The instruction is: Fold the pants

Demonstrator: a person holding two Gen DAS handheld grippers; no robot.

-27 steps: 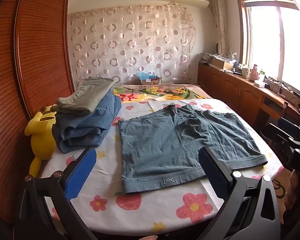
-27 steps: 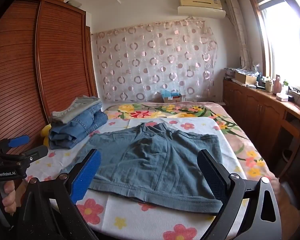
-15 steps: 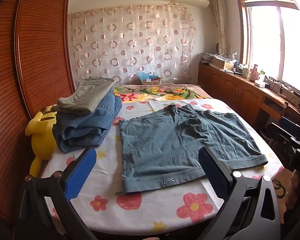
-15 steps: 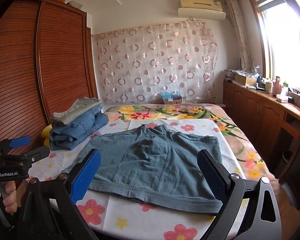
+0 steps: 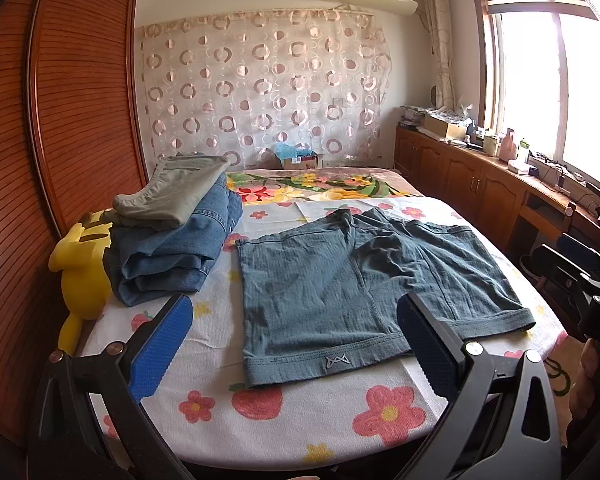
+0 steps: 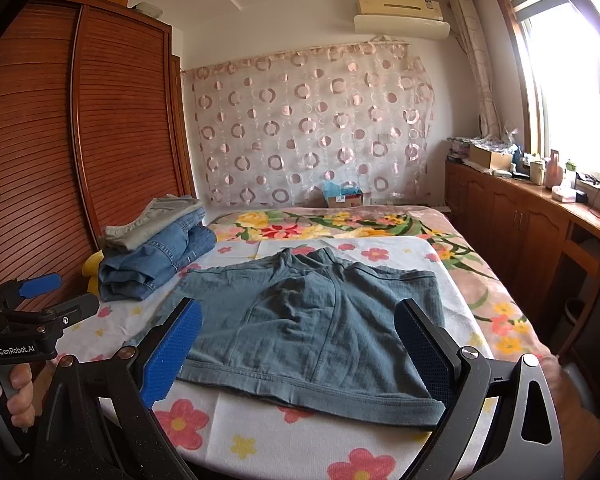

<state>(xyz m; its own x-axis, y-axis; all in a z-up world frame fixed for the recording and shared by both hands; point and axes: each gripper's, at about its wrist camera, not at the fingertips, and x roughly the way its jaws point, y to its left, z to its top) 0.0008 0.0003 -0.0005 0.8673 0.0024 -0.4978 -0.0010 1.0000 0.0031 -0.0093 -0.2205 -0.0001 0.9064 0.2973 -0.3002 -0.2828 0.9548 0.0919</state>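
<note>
1. Two grippers, both spread wide, nothing between the blue pads.
2. Left gripper [image 5: 296, 344] low over the near edge of the bed [image 5: 260, 432], tilted down, jaws apart, clear of the cloth.
3. Right gripper [image 6: 300, 344] likewise over the near edge, jaws apart, holding nothing.
4. Teal shorts [image 5: 364, 292] spread flat on the flowered sheet, at 12 o'clock from both grippers; hem with a small logo patch nearest, waist toward the far side.
5. Shorts unfolded, a few wrinkles near the crotch seam.
6. Stack of folded clothes [image 5: 172, 236] at 10 o'clock from the shorts: blue jeans below, a grey-green garment on top, just beside the shorts, not touching.
7. Yellow plush toy [image 5: 80, 272] at 9 o'clock, wedged between the stack and the slatted wardrobe [image 5: 80, 92].
8. Person's hand [image 6: 8, 396] at 8 o'clock in the right wrist view, wrapped round the left gripper's handle.
</note>
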